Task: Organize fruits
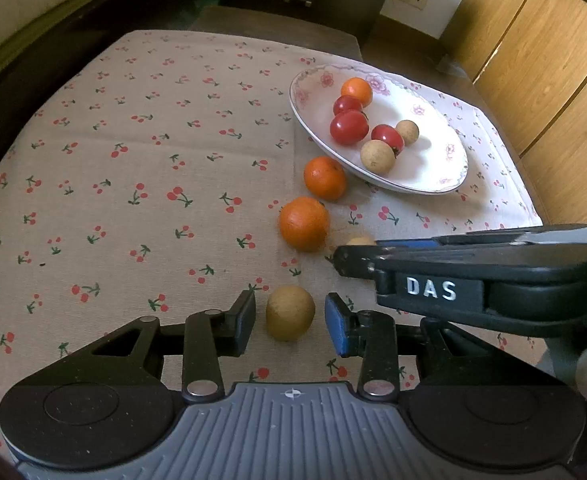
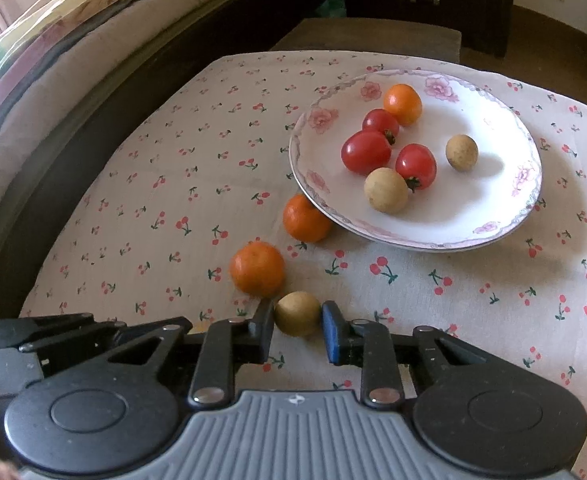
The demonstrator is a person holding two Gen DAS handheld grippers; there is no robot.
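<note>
On the cherry-print cloth, a brown longan [image 1: 290, 312] lies between the fingers of my left gripper [image 1: 290, 322]. The gripper is open, with a small gap on each side of the fruit. My right gripper [image 2: 298, 320] is shut on a second longan [image 2: 297, 314], both pads against it. From the left wrist view the right gripper [image 1: 347, 260] comes in from the right and hides most of that longan [image 1: 359, 241]. Two oranges [image 2: 257, 268] [image 2: 306, 218] sit on the cloth between the grippers and the flowered plate [image 2: 473, 208]. The plate holds an orange, three tomatoes and two longans.
The plate [image 1: 429, 164] stands at the table's far right, and one orange [image 1: 324, 178] touches its rim. A cushioned bed edge [image 2: 53, 80] runs along the left. Wooden cabinet doors [image 1: 533, 72] stand to the right, and a dark cupboard [image 1: 297, 0] stands behind.
</note>
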